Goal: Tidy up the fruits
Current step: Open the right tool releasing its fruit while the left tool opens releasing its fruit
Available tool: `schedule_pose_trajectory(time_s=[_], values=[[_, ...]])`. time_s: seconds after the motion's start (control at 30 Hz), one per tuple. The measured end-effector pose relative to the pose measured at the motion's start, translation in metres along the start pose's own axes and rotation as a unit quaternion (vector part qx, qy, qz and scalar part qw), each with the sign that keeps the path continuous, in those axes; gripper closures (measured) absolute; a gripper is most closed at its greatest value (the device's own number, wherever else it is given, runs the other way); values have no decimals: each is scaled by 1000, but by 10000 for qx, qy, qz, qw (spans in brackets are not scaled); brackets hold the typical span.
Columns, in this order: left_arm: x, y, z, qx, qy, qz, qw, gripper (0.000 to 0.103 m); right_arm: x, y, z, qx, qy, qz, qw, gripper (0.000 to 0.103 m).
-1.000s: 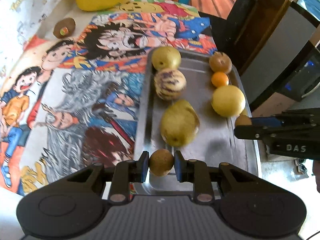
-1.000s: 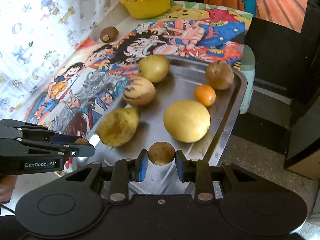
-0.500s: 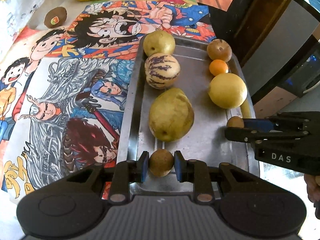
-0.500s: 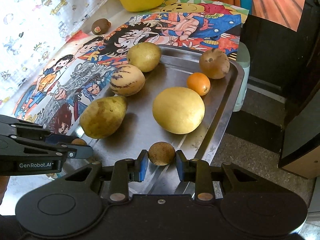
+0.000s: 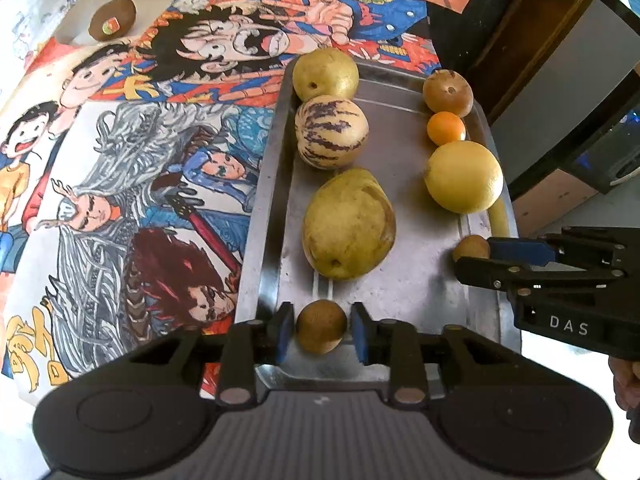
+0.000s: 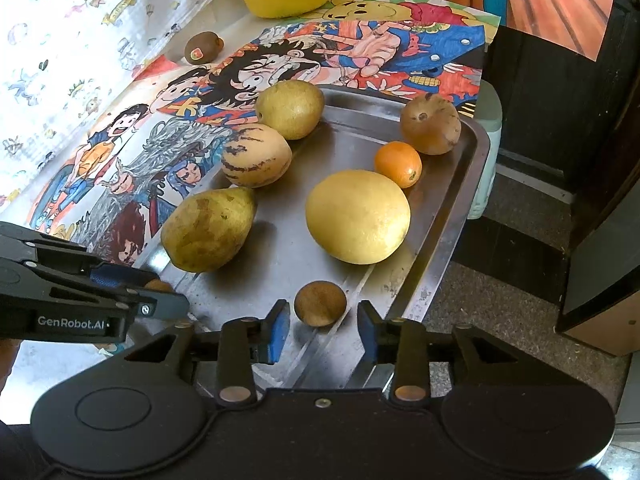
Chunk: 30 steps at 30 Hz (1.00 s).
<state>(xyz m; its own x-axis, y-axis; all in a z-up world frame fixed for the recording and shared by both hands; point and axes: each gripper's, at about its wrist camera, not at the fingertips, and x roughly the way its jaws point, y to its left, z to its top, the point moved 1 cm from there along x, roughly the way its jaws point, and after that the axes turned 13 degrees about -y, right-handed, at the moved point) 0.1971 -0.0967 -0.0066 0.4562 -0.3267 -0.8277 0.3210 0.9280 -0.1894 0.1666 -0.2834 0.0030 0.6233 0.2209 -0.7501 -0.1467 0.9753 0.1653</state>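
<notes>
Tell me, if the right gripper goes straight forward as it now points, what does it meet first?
The small brown fruit, lying on the tray between the fingers of the open right gripper. Behind it, probably the large yellow fruit.

Legible markings:

- "DAS": white capitals on black body of right tongs [image 5: 472,258], seen in left wrist view, beside tray's right edge.
- "GenRobot.AI": white lettering on black body of left tongs [image 6: 160,292], seen in right wrist view, at tray's near left corner.
- Sticker [image 6: 197,53] on brown kiwi [image 6: 203,47], near table's far left edge: red-yellow label, text too small to read.
- Yellow characters on cartoon table cover [image 5: 34,354], near left corner: not legible.
</notes>
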Motion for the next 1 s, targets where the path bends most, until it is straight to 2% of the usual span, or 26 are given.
schedule_pose_trajectory(time_s=[0.07,0.2,0.27,0.37,0.5,0.57,0.87,1.0], values=[[-1,2,1,-54,94,-33,9999,53,-4,0,2,-5,23,-5,10000,56],[-10,5,4,-76,194,-60,9998,42,-15,2,4,38,156,5,9999,47],[-16,4,6,-17,212,-59,9998,33,-21,5,4,39,253,31,9997,40],[-26,5,10,86,267,-16,9996,23,-28,10,3,49,473,62,9989,28],[-36,9,12,114,424,94,9990,16,-33,19,1,58,781,95,9969,18],[-38,12,11,113,531,197,9983,9,-32,24,0,7,942,144,9954,15],[-46,28,5,149,838,874,9925,1,-31,48,11,-93,1194,459,9917,7],[-49,46,3,52,1016,1300,9863,1,-27,64,23,-264,1188,577,9909,7]])
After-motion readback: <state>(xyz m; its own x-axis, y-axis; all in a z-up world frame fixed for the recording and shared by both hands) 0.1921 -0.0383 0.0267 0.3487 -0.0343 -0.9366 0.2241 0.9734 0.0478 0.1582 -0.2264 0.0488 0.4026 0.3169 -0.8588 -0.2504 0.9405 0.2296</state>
